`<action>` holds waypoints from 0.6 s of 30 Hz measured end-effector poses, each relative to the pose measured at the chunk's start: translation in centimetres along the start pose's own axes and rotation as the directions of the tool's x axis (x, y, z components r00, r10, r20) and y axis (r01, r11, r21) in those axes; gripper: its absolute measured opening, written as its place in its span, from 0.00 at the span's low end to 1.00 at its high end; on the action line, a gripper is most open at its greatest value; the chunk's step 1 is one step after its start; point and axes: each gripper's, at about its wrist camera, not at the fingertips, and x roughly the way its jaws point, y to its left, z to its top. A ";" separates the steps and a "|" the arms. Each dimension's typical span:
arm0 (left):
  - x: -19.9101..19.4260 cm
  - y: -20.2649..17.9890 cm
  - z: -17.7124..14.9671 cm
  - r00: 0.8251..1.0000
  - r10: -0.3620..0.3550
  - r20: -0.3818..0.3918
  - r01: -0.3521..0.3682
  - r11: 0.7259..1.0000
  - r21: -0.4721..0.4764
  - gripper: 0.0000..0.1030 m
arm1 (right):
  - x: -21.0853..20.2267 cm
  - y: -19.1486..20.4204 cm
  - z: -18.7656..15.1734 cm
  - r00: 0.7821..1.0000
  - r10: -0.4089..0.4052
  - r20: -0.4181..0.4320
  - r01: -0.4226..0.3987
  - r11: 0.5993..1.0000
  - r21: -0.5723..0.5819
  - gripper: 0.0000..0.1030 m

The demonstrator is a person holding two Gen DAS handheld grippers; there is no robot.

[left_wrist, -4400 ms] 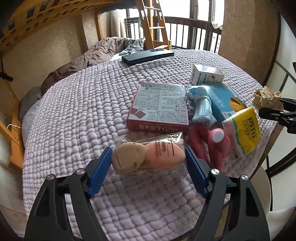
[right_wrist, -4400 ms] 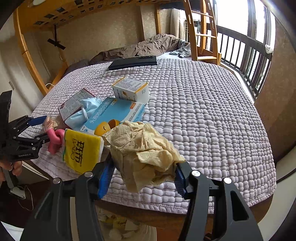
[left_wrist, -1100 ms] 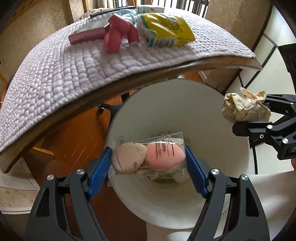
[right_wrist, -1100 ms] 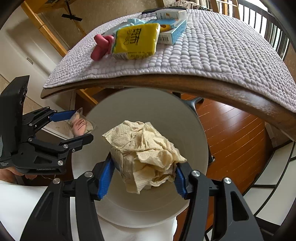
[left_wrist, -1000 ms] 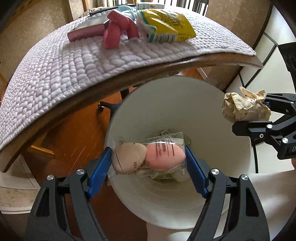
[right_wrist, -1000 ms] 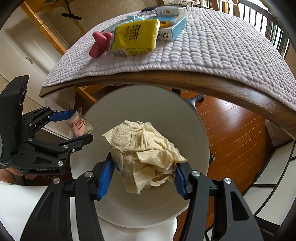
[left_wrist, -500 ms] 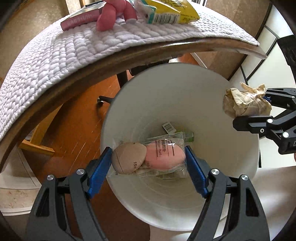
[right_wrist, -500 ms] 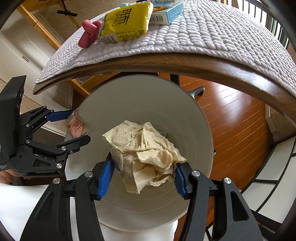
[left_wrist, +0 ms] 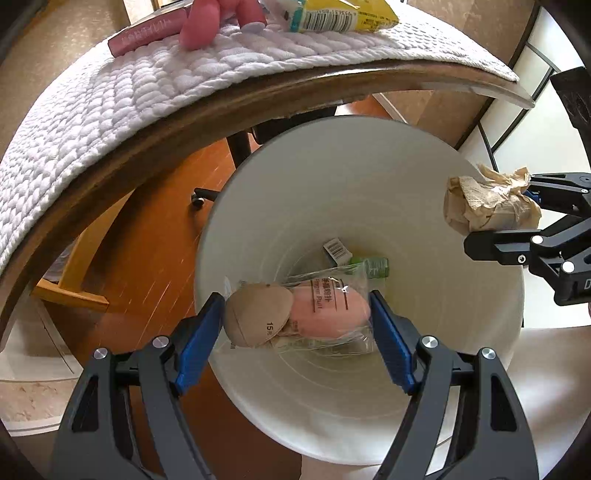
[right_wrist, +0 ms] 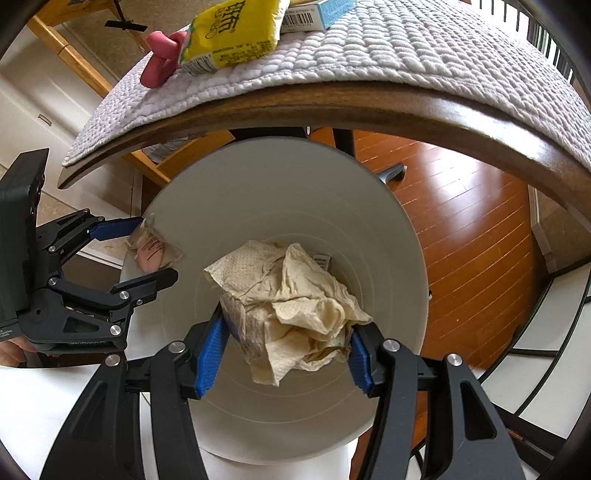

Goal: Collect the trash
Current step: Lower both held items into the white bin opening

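Observation:
My left gripper [left_wrist: 297,317] is shut on a clear packet of makeup sponges [left_wrist: 295,314], one tan and one pink, held over the mouth of a white trash bin [left_wrist: 332,177]. My right gripper [right_wrist: 284,343] is shut on a crumpled beige paper towel [right_wrist: 291,306], also above the white trash bin [right_wrist: 277,184]. In the left wrist view the paper towel [left_wrist: 487,206] hangs at the bin's right rim. In the right wrist view the packet of sponges [right_wrist: 153,247] sits at the left rim. Wrappers [left_wrist: 354,258] lie at the bin's bottom.
A wooden table edge [left_wrist: 184,122] with a lilac quilted cover [left_wrist: 110,99] arches over the bin. On it lie a yellow tissue pack [right_wrist: 232,33], a pink object [right_wrist: 160,61], a pink box [left_wrist: 147,31] and a blue box [right_wrist: 317,13]. Wood flooring [right_wrist: 461,240] surrounds the bin.
Both grippers have sunk toward the bin, which now looks larger, and the table edge has slid up the frame. Both grips are unchanged.

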 end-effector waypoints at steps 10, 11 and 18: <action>0.6 -0.3 -0.1 1.000 0.003 -0.008 -0.003 1.000 0.017 0.77 | 0.3 -0.6 -0.3 1.000 0.000 -0.013 0.000 1.000 0.009 0.54; 0.6 -0.4 0.0 1.000 0.004 -0.008 -0.004 1.000 0.019 0.77 | 0.3 -0.6 -0.3 1.000 0.000 -0.014 0.000 1.000 0.009 0.54; 0.7 -0.6 0.2 1.000 0.009 -0.007 -0.009 1.000 0.028 0.77 | 0.4 -0.7 -0.3 1.000 0.000 -0.014 0.000 1.000 0.010 0.54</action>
